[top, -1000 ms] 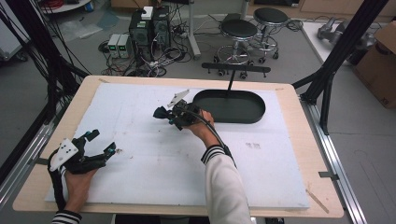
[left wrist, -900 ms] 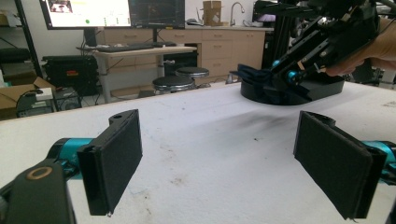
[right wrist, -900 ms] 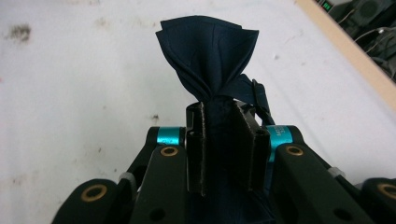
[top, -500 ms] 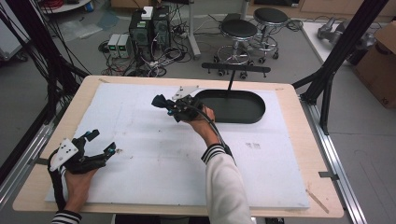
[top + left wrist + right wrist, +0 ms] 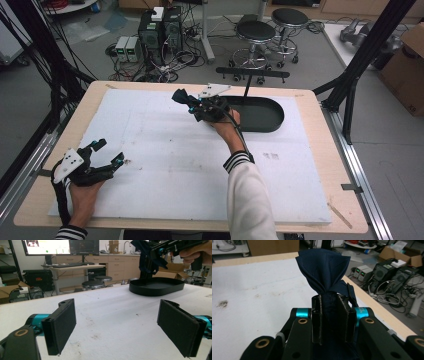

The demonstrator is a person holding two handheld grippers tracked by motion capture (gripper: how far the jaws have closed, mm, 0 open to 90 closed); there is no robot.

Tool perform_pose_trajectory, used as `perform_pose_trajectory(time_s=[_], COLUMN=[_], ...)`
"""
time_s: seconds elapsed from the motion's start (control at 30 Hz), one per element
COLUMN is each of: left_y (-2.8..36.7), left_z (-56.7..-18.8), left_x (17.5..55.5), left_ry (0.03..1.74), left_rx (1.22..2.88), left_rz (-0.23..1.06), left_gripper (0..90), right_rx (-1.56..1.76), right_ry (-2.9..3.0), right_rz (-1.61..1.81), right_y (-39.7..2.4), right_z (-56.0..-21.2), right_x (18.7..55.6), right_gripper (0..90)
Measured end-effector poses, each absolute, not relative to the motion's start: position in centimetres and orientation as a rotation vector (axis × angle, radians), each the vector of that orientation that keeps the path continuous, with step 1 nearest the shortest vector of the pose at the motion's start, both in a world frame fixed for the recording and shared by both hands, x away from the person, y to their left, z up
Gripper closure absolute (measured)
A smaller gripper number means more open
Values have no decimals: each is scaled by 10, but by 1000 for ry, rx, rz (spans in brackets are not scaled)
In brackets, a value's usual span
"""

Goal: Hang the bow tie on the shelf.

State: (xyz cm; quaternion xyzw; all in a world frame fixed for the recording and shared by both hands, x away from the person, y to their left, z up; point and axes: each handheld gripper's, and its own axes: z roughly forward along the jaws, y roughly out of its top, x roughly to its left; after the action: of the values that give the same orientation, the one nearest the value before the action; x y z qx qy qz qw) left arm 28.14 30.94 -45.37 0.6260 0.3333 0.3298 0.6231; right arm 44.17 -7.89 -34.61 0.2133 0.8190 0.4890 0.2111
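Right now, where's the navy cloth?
The navy cloth is clamped in the right gripper, held above the white mat's far middle in the high view, just left of the black tray.

Navy cloth (image 5: 325, 270) pinched between fingers (image 5: 317, 317)

The right gripper (image 5: 181, 96) hangs at upper centre of the high view, jaws clamped (forearm outstretched). The left gripper (image 5: 111, 152) rests lower left, jaws wide apart.

Grey floor beyond the table, two round stools (image 5: 270, 32) at the far side, computer boxes (image 5: 160, 27) and tangled cables far left, cardboard box (image 5: 407, 70) right
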Motion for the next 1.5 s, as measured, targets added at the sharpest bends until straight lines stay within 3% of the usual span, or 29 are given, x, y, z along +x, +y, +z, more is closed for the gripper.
perform_pose_trajectory(time_s=[1.5], left_y=[309], left_z=[-454], left_x=[281], left_ry=[765], left_rx=[1438], left_rz=[756], left_gripper=[159], right_rx=[774], right_ry=[1922], right_rz=[1446], right_y=[-151], right_z=[-302], right_x=[435], right_gripper=[756])
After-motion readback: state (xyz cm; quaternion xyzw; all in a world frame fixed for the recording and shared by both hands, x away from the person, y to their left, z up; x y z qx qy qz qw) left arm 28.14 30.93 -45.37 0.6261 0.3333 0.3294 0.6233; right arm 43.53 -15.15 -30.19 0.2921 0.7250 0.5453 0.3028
